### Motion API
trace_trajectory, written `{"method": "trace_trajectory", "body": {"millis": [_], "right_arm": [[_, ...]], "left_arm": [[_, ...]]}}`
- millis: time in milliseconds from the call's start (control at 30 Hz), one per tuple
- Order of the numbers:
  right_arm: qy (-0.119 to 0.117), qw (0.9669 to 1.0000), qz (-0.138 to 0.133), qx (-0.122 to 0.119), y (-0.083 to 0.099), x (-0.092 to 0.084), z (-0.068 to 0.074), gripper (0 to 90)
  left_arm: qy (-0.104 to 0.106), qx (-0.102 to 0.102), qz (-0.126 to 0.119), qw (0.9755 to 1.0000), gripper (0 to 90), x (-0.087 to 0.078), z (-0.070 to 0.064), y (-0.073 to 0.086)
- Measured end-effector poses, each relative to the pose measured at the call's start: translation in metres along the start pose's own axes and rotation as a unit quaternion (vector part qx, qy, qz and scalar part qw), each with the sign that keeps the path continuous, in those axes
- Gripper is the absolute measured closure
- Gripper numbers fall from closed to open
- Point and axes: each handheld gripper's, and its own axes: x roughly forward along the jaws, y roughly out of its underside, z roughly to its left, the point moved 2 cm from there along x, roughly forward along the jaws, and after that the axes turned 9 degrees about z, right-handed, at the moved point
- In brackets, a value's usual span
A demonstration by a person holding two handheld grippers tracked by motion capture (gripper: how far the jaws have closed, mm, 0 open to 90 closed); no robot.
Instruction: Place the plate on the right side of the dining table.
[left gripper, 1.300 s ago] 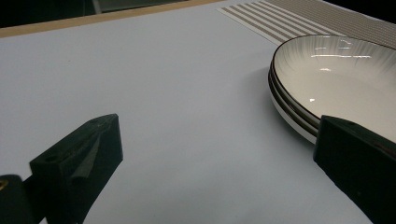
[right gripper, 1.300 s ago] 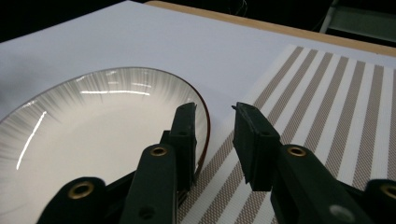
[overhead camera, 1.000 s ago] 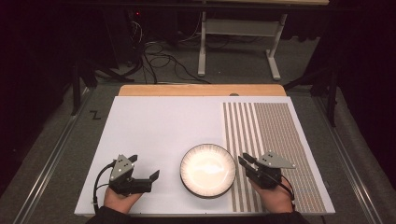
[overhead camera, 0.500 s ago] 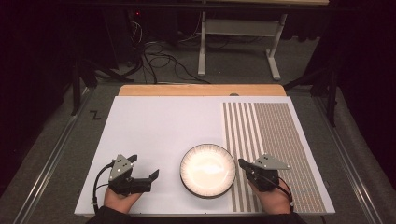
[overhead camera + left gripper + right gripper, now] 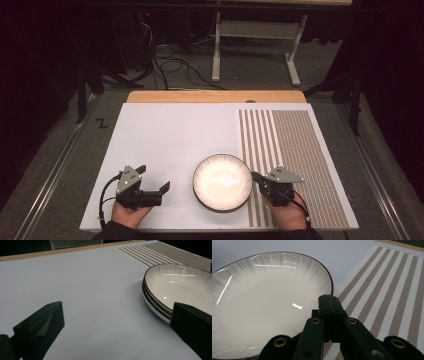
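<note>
A stack of two white plates with dark rims sits on the white tabletop near the front edge. In the left gripper view the two stacked rims are distinct. My left gripper rests left of the plates with its jaws wide apart and nothing between them; the stack lies beside its right jaw. My right gripper is at the plates' right rim. Its jaws are pressed together just over that rim, gripping nothing that I can see.
A brown-and-white striped placemat covers the right part of the white table surface. A wooden strip runs along the far edge. Beyond it are a dark floor, cables and a stand's metal legs.
My right gripper has edged left toward the plates' rim. The left gripper and the plates have stayed put.
</note>
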Motion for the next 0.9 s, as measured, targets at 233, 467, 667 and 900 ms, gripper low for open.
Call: {"method": "trace_trajectory", "body": {"millis": [233, 467, 667, 900], "right_arm": [[0.0, 1.0, 0.001, 0.0, 0.0001, 0.0002, -0.0014, 90.0], [-0.001, 1.0, 0.003, -0.003, 0.0003, 0.0011, 0.0008, 90.0], [-0.006, 1.0, 0.003, 0.001, 0.0011, 0.0011, 0.0004, 90.0], [0.002, 0.9998, 0.003, -0.017, -0.0022, 0.0014, 0.0077, 90.0]], "left_arm": [[0.001, 0.002, 0.0, 1.0, 0.6, -0.0007, -0.0004, -0.0001], [0.002, 0.002, 0.0, 1.0, 0.6, -0.0009, -0.0016, -0.0004], [0.007, -0.004, 0.003, 1.0, 0.6, 0.0006, -0.0016, 0.0], [0.011, -0.005, 0.005, 0.9999, 0.6, 0.0008, -0.0023, 0.0]]}}
